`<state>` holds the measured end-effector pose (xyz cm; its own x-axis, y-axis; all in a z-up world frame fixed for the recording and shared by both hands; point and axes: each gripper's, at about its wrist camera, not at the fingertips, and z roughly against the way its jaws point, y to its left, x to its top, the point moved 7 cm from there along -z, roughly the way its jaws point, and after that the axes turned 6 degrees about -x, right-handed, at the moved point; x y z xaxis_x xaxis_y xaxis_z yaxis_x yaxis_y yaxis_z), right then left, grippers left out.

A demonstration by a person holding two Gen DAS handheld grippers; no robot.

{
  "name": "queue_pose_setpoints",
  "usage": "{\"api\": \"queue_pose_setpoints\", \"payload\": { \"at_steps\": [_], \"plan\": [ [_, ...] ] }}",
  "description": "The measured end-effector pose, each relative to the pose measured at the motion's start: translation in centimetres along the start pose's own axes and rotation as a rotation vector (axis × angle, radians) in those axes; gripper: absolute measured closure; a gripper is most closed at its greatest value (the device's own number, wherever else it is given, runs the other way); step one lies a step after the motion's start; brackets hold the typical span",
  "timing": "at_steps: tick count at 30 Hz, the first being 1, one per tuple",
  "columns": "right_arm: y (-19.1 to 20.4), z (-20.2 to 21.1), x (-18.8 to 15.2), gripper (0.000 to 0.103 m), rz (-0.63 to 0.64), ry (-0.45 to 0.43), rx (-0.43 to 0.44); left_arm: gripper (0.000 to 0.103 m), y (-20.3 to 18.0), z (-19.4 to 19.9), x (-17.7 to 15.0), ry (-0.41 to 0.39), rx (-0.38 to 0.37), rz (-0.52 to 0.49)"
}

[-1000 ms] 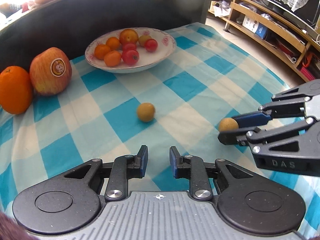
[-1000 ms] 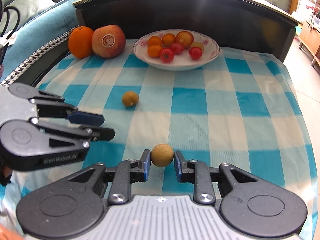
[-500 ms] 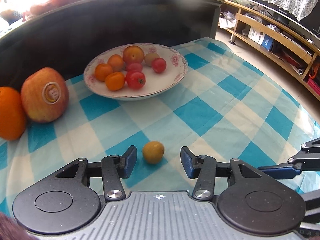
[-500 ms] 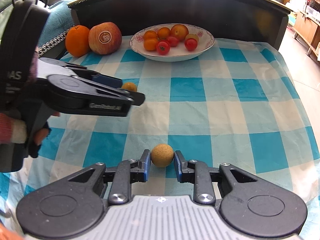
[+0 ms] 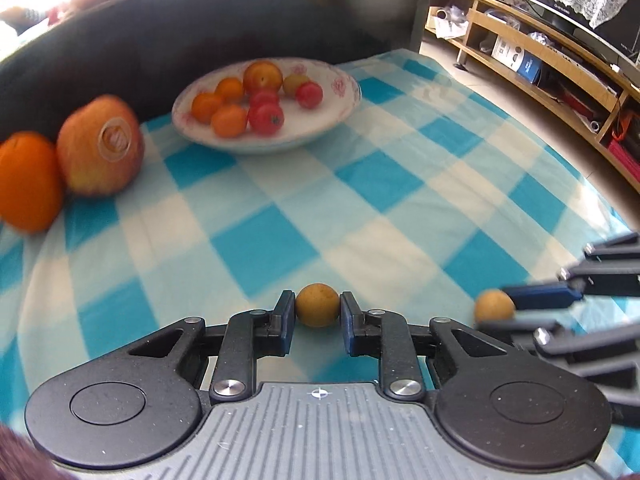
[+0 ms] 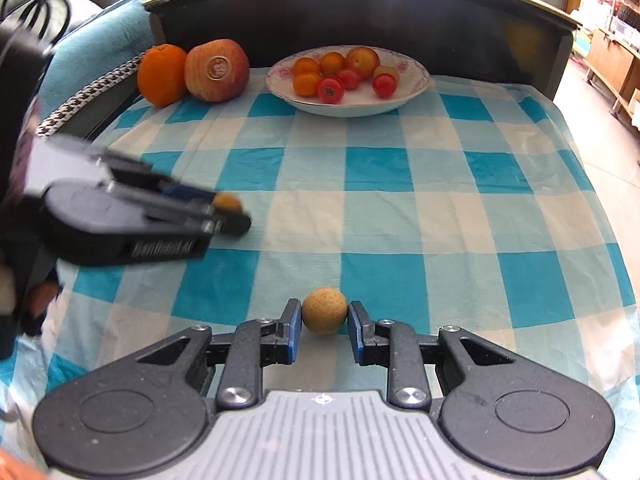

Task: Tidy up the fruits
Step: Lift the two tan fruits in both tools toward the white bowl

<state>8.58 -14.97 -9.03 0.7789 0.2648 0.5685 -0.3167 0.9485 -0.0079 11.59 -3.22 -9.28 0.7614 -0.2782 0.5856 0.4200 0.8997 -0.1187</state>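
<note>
From the left wrist we see our left gripper [image 5: 318, 312] closed on a small brown fruit [image 5: 317, 305], both pads touching its sides, above the blue checked cloth [image 5: 360, 184]. At far right our right gripper [image 5: 516, 312] clamps a second round fruit [image 5: 494, 305]. Farther back stands the white bowl [image 5: 340, 92] of small tomatoes and oranges, with an apple [image 5: 100, 144] touching an orange [image 5: 26, 182] to its left.

From the right wrist, the second fruit sits pinched between the blue pads, low over the cloth. At left, blurred, the left gripper holds its fruit; the bowl lies well beyond both.
</note>
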Motion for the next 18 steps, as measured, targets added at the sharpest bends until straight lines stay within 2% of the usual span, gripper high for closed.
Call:
{"api": "queue_pose_setpoints", "payload": {
  "at_steps": [4, 8, 18],
  "plan": [
    [1.3, 0.5, -0.6, 0.074, 0.021, -0.007, 0.003, 0.072, -1.2, 1.7, -2.0, 0.008, -0.013, 0.006],
    [2.1, 0.4, -1.6, 0.074, 0.059, 0.000, -0.020, 0.072, -1.9, 2.4, -3.5, 0.015, 0.008, -0.008],
    [2.1, 0.6, -2.0, 0.073, 0.079, -0.001, -0.033, 0.066, -2.2, 2.9, -4.5, -0.004, 0.021, -0.010]
  ]
}}
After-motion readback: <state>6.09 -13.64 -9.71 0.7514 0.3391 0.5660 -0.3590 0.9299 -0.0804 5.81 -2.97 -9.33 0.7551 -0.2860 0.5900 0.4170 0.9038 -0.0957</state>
